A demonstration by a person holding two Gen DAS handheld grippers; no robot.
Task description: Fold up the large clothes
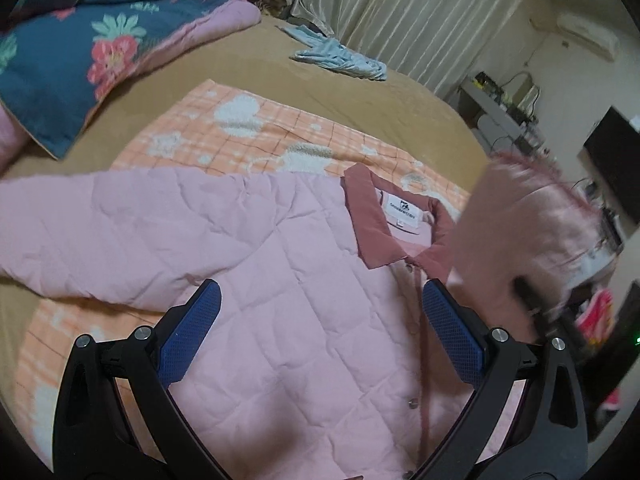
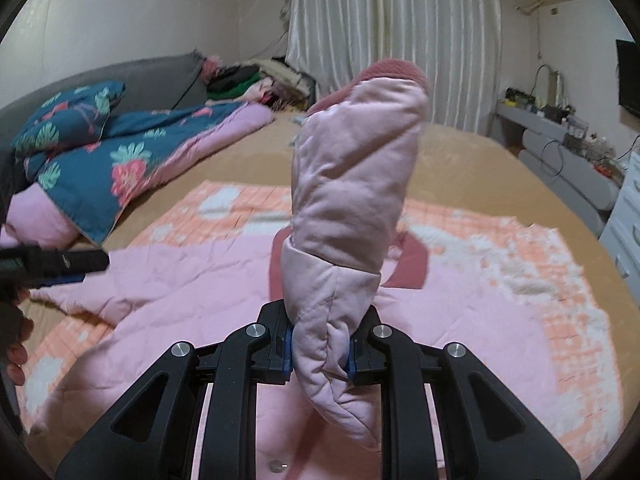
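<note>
The pink quilted jacket [image 1: 280, 280] lies front-up and mostly flat on the orange checked blanket [image 1: 256, 136], which is spread over the tan bed [image 1: 360, 88]; its darker pink collar [image 1: 384, 236] points toward two o'clock in the left wrist view, the snap placket runs down the middle, and one sleeve [image 1: 80, 232] stretches out flat toward nine o'clock. The other sleeve [image 2: 352, 200] is off the blanket: the right gripper [image 2: 320, 354] has its jaws closed tight on a bunch of the padded fabric near the cuff end, and the sleeve stands up from the jaws toward twelve o'clock in the right wrist view, its dark pink cuff [image 2: 390, 70] at the top. In the left wrist view this raised sleeve shows as a blurred pink mass at three o'clock, beside the collar. The left gripper [image 1: 320, 332] hovers over the chest of the jacket with its jaws wide open and nothing between them, the blue pads apart on either side of the placket. As a judgement, the fold is at its very start: the garment is laid out and smoothed, the first sleeve is lifted but not yet laid across the body, and the far sleeve, the side folds and the final halving all remain. Farther out, a floral quilt [image 1: 80, 40] lies heaped at ten o'clock and a small pale blue cloth [image 1: 340, 58] lies at one o'clock near the curtain [image 1: 400, 8]
</note>
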